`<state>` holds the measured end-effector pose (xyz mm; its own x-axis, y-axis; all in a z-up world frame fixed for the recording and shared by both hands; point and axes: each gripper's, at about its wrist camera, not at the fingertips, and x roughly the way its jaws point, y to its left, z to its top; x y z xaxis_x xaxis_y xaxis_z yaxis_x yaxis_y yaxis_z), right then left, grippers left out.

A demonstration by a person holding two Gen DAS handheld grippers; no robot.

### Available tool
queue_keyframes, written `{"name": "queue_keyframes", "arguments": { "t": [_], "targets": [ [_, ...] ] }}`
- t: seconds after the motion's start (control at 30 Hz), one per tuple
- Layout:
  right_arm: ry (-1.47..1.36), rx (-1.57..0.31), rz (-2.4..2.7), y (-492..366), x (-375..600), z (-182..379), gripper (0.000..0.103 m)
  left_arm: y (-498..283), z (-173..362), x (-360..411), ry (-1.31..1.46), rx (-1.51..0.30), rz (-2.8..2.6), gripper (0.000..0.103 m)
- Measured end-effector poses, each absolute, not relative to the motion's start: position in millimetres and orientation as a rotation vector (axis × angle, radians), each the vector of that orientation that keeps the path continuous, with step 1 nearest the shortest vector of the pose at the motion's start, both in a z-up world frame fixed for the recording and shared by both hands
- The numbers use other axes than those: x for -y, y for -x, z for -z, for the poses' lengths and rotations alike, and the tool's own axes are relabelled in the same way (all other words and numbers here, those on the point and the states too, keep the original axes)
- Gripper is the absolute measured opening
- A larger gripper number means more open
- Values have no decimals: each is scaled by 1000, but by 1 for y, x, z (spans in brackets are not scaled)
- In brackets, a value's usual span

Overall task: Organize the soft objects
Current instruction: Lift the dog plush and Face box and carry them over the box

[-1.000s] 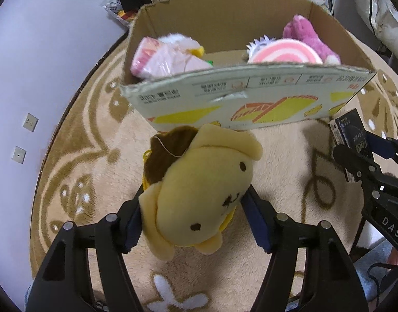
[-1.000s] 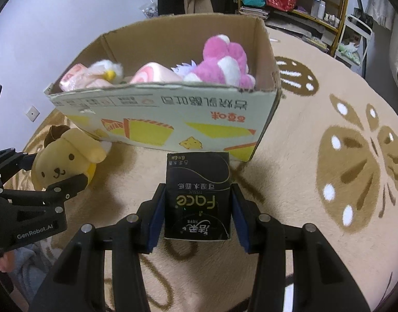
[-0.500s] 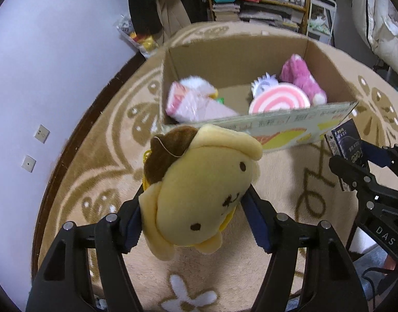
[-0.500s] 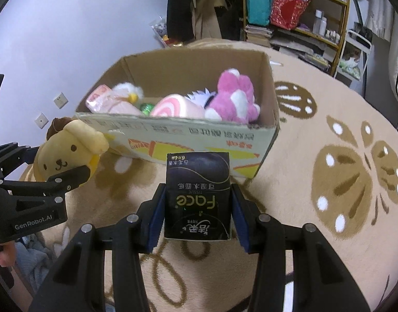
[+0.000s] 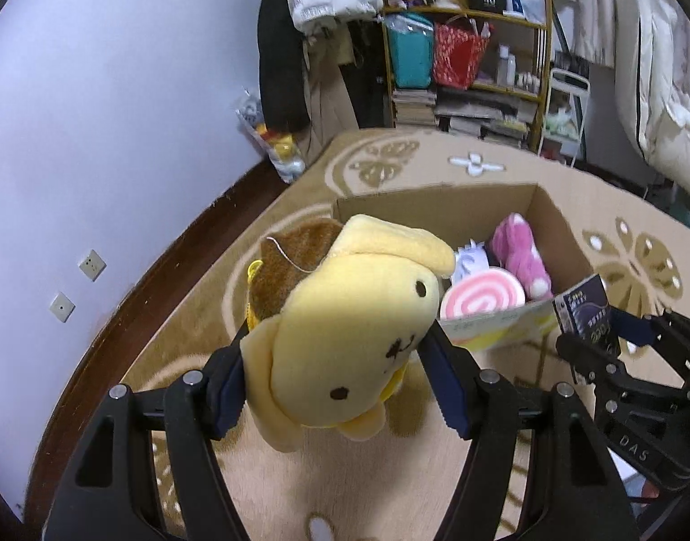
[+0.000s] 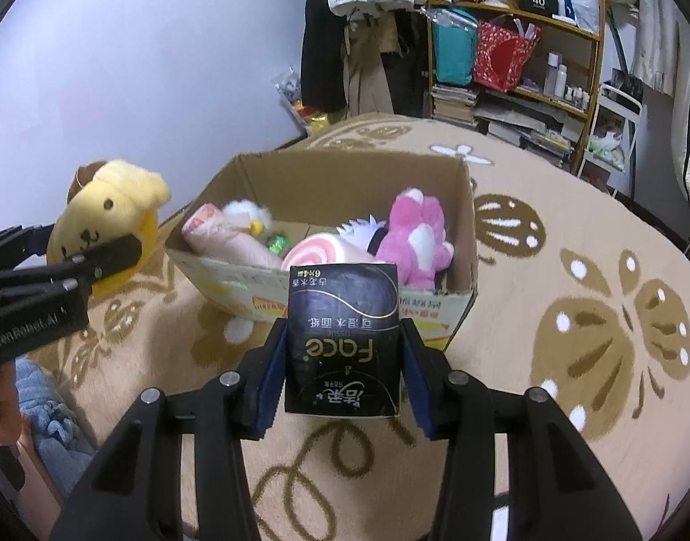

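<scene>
My left gripper (image 5: 340, 387) is shut on a yellow dog plush with a brown cap (image 5: 345, 338) and holds it in the air, in front of and above the left end of the cardboard box (image 5: 439, 203). The plush also shows in the right wrist view (image 6: 106, 221). My right gripper (image 6: 342, 374) is shut on a black tissue pack (image 6: 342, 338), held above the rug just in front of the box (image 6: 468, 234). The pack also shows in the left wrist view (image 5: 586, 315). The box holds a pink plush (image 6: 417, 239), a pink swirl roll (image 6: 317, 248) and other soft toys.
The box stands on a beige patterned rug (image 6: 592, 315). A wall (image 5: 97, 112) runs along the left. Shelves with bags and books (image 6: 511, 58) and hanging clothes stand behind the box. A blue cloth (image 6: 52, 428) lies at the lower left.
Both grippers have risen with their loads, so the box now sits lower and farther in both views and its inside shows more.
</scene>
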<state>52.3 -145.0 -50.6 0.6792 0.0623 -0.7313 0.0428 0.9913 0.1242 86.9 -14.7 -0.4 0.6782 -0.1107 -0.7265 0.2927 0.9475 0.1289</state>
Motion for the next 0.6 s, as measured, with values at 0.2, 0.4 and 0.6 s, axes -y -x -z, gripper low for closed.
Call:
{"name": "queue_keyframes", "arguments": {
  "t": [0.2, 0.4, 0.6],
  "targets": [
    [-129, -762, -11, -54, 146, 39, 50, -92, -10, 19, -237, -745, 235, 69],
    [-132, -705, -3, -58, 149, 31, 50, -96, -12, 33, -255, -702, 251, 69],
    [-146, -641, 9, -63, 155, 23, 50, -103, -14, 46, -268, -667, 264, 69]
  ]
}}
